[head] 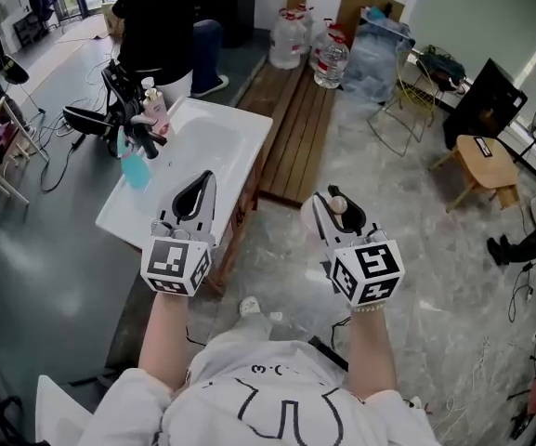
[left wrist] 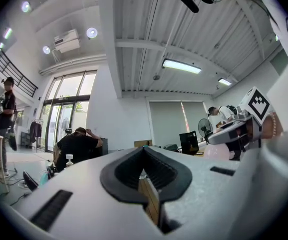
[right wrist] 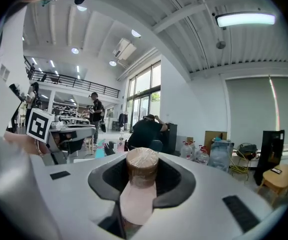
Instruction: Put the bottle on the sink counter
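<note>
Right gripper view: right gripper (right wrist: 142, 170) is clamping a pale pink, brown-capped bottle (right wrist: 140, 194), apparently mid-carry; next comes reaching the white sink counter (head: 235, 133); left gripper (left wrist: 144, 160) is closed, empty.

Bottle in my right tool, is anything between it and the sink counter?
Only the left tool: in the head view it sits across the near edge of the sink counter, between the counter and the bottle held in the right tool.

I see only the cap end of the pink bottle (head: 339, 204), its body covered by the right gripper (head: 335, 214), and the head view's top edge cuts off the seated person (head: 161, 17) above the shoulders.
</note>
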Action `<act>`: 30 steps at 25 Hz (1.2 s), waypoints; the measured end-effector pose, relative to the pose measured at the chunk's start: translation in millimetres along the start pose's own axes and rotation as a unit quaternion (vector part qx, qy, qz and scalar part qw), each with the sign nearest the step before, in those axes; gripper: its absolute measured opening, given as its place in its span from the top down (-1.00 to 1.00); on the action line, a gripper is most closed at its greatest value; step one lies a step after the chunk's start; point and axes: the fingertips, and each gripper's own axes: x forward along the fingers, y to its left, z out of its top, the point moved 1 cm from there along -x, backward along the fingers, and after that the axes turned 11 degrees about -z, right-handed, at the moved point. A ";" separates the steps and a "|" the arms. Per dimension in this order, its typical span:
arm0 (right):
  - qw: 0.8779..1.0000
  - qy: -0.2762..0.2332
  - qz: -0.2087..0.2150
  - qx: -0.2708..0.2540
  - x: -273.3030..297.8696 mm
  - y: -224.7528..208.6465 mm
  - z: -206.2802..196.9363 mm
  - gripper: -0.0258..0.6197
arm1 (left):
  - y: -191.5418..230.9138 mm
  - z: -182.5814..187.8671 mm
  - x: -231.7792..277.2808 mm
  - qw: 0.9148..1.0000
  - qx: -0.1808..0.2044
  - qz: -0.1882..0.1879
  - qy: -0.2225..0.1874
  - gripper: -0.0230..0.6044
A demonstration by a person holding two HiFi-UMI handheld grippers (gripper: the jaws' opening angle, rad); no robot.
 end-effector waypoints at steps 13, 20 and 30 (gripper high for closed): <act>0.998 0.010 0.066 -0.013 165.5 -10.8 1.5 0.52 | 116.0 -36.9 72.1 0.997 -0.016 0.075 0.009 0.90; 0.995 0.002 0.102 -0.009 215.5 3.1 17.7 0.52 | 152.6 -38.9 71.1 0.994 -0.014 0.111 0.017 0.90; 0.984 0.008 0.178 -0.012 302.8 27.1 36.0 0.52 | 201.5 -36.4 81.8 0.984 -0.011 0.176 0.035 0.90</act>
